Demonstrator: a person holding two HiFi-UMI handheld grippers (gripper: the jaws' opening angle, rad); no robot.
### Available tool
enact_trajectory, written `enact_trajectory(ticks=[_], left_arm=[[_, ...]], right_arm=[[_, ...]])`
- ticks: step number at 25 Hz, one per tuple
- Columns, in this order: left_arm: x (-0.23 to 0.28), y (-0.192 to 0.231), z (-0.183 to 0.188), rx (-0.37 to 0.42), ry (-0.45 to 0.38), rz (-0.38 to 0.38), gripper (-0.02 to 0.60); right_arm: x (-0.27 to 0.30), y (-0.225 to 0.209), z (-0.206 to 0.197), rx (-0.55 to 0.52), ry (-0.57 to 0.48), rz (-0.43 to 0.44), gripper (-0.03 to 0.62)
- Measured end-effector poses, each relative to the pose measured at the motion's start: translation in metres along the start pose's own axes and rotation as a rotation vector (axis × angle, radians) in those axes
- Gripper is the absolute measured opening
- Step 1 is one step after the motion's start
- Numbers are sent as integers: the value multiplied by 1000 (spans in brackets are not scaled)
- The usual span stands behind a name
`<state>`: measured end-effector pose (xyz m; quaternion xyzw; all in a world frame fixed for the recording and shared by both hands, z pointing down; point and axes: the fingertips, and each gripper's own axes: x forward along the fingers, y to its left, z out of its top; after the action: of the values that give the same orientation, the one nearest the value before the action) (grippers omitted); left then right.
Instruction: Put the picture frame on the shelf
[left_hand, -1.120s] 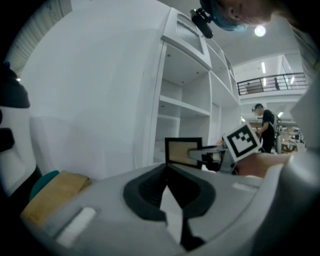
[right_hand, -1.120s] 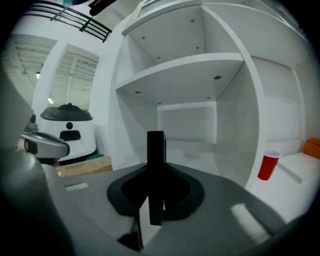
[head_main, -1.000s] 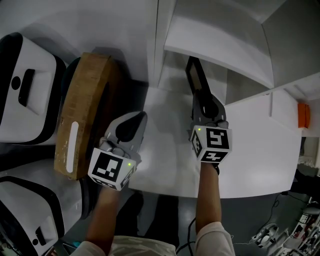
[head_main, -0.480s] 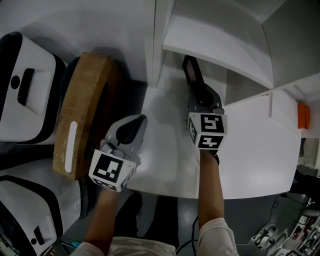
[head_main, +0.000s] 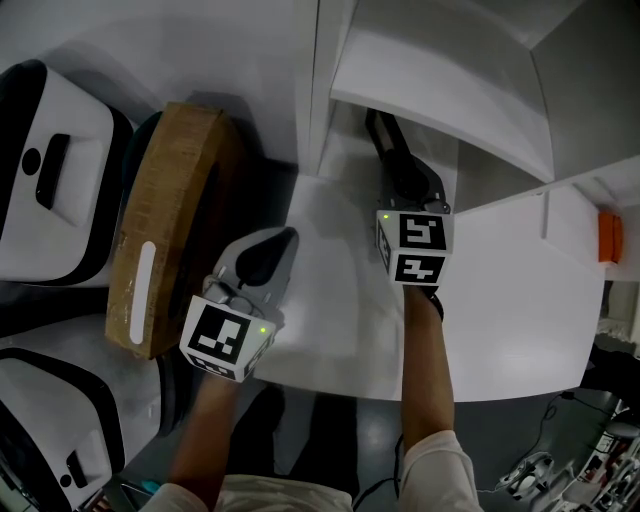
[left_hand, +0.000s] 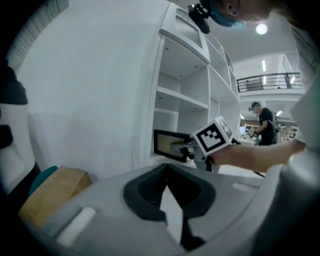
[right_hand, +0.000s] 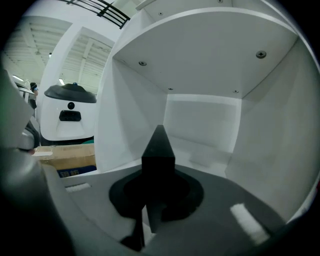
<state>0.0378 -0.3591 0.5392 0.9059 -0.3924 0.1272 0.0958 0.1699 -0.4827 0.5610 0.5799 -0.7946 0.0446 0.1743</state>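
A black picture frame (head_main: 388, 145) with a tan inside stands on edge, reaching into the lowest compartment of the white shelf (head_main: 440, 80). My right gripper (head_main: 410, 185) is shut on the frame's near end, the jaws squeezed tight. In the right gripper view the frame (right_hand: 159, 150) rises edge-on between the jaws, with the compartment's back wall (right_hand: 200, 120) behind it. The left gripper view shows the frame (left_hand: 167, 145) at the compartment's mouth. My left gripper (head_main: 270, 245) is shut and empty, low over the white table (head_main: 500, 300), left of the frame.
A brown cardboard box (head_main: 170, 220) stands on end left of the shelf, with white and black machines (head_main: 50, 170) beyond it. A small orange thing (head_main: 608, 232) sits at the far right. A person (left_hand: 262, 120) stands far off in the hall.
My right gripper has pushed forward with the frame, carrying it further into the shelf compartment. The left gripper has stayed almost still.
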Motion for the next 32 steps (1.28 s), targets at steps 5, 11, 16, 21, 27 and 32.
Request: enact_trajectory(ticks=[5,11,16,21,27,32], left_arm=[[1,0,-2,1,7,-3,0],[2,-1,-3,12,11,-7,0],[1,3,-4,13,15,-1,0],[0,6,-5,15,21,0,1],[1,4,-10,28,41,-11,1],[3,4,-11,34,44,-16,2]], right_arm=[[11,0,4,-25,19,6,3],[22,3,6,-82,44,10,5],[30,15,9,-212,56,7,8],[33,21,7,-293,65,10,20],[32,26,-1,-331,105,67,100],[27,36,-10,-350,121,115,174]])
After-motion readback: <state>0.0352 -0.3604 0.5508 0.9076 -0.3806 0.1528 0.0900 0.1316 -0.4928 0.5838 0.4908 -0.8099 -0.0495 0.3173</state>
